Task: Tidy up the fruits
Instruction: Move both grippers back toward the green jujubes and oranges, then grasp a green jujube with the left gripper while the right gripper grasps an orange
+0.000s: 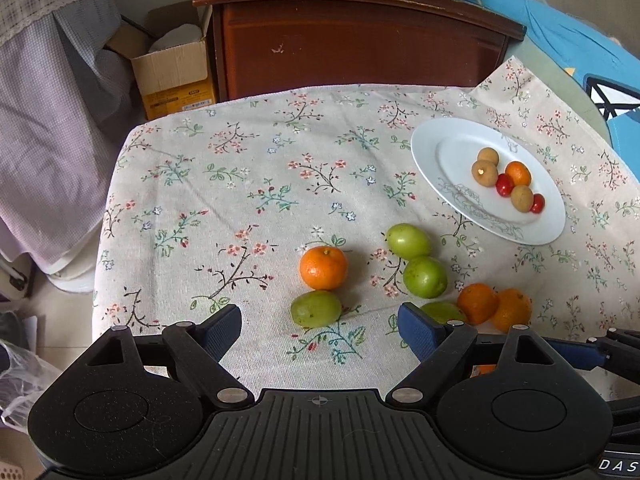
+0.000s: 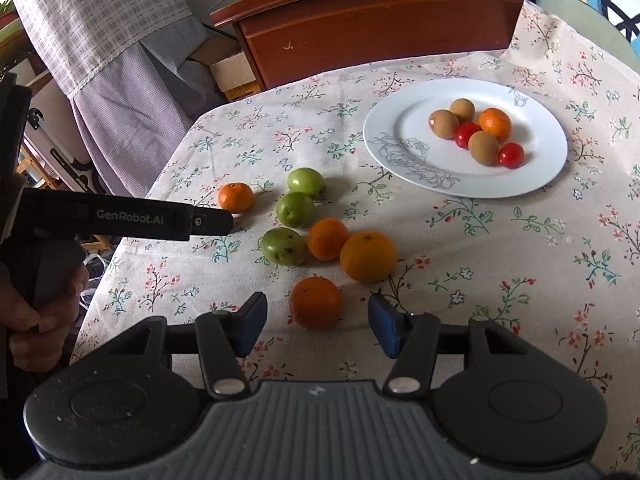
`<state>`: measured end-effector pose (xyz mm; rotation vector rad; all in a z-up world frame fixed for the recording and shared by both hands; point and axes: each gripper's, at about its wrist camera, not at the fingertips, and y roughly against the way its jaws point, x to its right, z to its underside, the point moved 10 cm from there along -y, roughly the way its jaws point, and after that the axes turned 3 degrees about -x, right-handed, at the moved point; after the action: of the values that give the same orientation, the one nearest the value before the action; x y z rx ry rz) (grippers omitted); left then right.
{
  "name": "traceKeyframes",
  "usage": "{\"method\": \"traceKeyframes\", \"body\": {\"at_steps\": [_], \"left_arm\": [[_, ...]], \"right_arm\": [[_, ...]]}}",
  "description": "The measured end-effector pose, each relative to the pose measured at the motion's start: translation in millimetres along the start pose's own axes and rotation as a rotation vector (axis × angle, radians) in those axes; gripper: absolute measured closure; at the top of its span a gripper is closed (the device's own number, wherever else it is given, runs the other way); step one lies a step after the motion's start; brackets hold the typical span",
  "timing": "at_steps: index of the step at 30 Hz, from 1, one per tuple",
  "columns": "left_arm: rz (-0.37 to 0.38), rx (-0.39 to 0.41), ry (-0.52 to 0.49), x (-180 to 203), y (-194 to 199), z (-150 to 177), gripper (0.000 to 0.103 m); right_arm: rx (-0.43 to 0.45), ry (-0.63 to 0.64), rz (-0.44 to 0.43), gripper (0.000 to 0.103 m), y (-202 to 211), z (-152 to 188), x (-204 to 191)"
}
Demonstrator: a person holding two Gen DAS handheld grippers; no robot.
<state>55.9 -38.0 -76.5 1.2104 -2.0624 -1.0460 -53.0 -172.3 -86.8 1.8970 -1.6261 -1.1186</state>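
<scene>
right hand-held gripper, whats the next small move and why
Probably ease the right hand-held gripper forward around the nearest orange and close: its jaws are open and empty, the orange sits between and just ahead of them, and the plate has space.

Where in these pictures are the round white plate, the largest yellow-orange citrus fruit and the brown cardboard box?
Round white plate (image 2: pixel 404 120): right wrist view, bare left rim.
Largest yellow-orange citrus fruit (image 2: pixel 368 257): right wrist view, middle of its peel.
Brown cardboard box (image 1: pixel 170 68): left wrist view, front wall.
</scene>
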Motion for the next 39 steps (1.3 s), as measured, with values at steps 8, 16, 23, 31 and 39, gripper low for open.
{"method": "traceKeyframes", "body": {"at_steps": [8,16,23,31,39], "left_arm": [[-0.005,0.003,0.016,-3.9,-9.5,0.5,0.018],[-0.017,0.000,0.006,-3.3,-18.9,2.0,0.033],[-0.023,0.004,-0.010,-1.3,-23.2,3.1,0.042],[-0.012,0.017,-0.021,2.1,-20.8,2.0,0.075],[0.000,0.023,-0.017,7.6,-12.7,1.5,0.075]], "right_arm": [[-0.007,0.015,0.006,0.046,-6.5,2.1,-1.2],[-0.001,0.045,0.014,0.056,-10.0,2.6,-3.6],[0.005,0.078,0.031,0.071,-11.1,3.3,-5.1],[0.007,0.082,0.031,0.071,-10.9,2.5,-4.9],[0.021,0.056,0.012,0.072,-6.5,-2.0,-3.9]]}}
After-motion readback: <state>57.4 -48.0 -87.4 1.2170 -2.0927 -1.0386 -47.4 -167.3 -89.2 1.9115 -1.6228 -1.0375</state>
